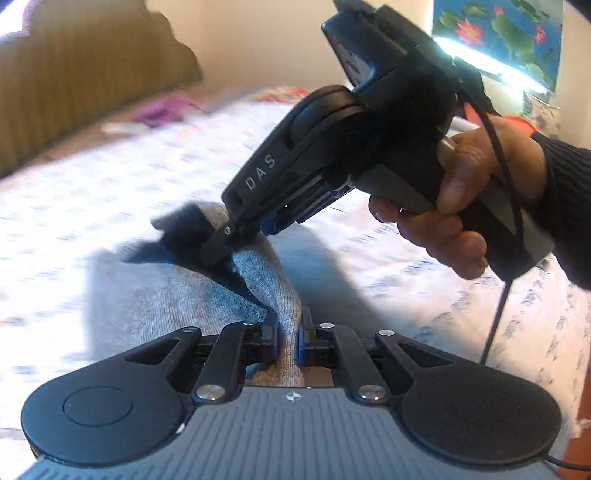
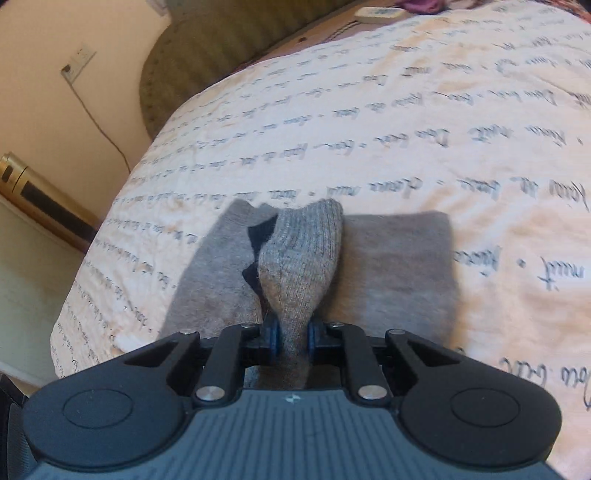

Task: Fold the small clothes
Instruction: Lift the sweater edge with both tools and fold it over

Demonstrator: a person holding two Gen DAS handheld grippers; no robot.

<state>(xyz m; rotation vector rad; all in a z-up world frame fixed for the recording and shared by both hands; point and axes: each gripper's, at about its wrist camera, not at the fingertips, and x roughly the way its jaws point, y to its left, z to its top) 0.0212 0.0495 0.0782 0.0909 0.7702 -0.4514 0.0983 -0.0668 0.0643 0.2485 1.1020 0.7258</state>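
Above the bed [image 2: 406, 110], the grey sock [image 2: 295, 266] is clenched by both claws, left claw [image 1: 287, 341] and right claw [image 2: 292, 338], and should be lowered evenly.

Sock [image 2: 299, 266] is grey ribbed knit with black patches at the toe/heel area, lying over a plain grey-brown piece [image 2: 399, 266]; bedsheet [image 2: 369, 129] is cream-white with rows of dark blue-grey cursive script. Both hand-held grippers, left [image 1: 287, 338] and right [image 2: 293, 338], are black with grey ribbed bodies, blue finger pads [image 1: 300, 341] and silver rivets; the right one shows white "DAS" lettering in the left wrist view. Background: olive-brown ribbed headboard [image 1: 74, 74], purple cloth [image 1: 162, 109], cream wall [image 2: 55, 29], poster [image 1: 498, 33] with pink flowers and green leaves on blue, black sleeve [image 1: 565, 199].
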